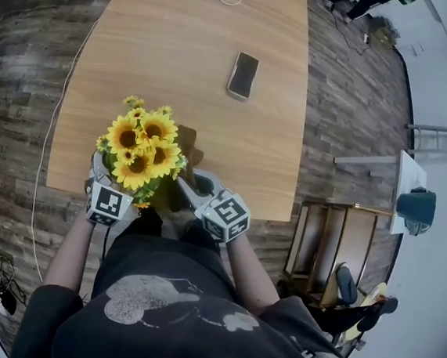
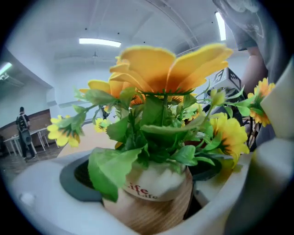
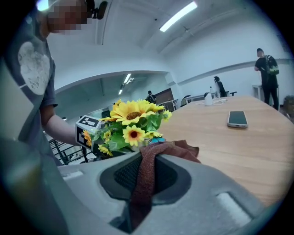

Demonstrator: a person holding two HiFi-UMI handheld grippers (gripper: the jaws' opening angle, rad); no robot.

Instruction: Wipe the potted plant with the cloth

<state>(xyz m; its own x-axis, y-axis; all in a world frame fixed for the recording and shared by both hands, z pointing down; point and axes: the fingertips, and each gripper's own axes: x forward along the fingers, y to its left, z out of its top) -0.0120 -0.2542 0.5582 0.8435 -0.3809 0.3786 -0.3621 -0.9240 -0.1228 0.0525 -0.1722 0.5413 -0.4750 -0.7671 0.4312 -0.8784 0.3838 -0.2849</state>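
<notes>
fig. left gripper (image 1: 104, 193) is closing its jaws against both sides of the pot (image 2: 154, 204) of the potted plant (image 1: 139, 152), which is sitting at the near edge of the wooden table (image 1: 189, 45). right gripper (image 1: 198, 183) is clamping a rust-brown woven cloth (image 3: 146, 176), which is bunching just right of the flowers. both forearms are reaching forward, with the grippers near each other. the round pot is showing a wood-grain base and a white upper band. a phone (image 1: 243, 75) is lying farther out.
</notes>
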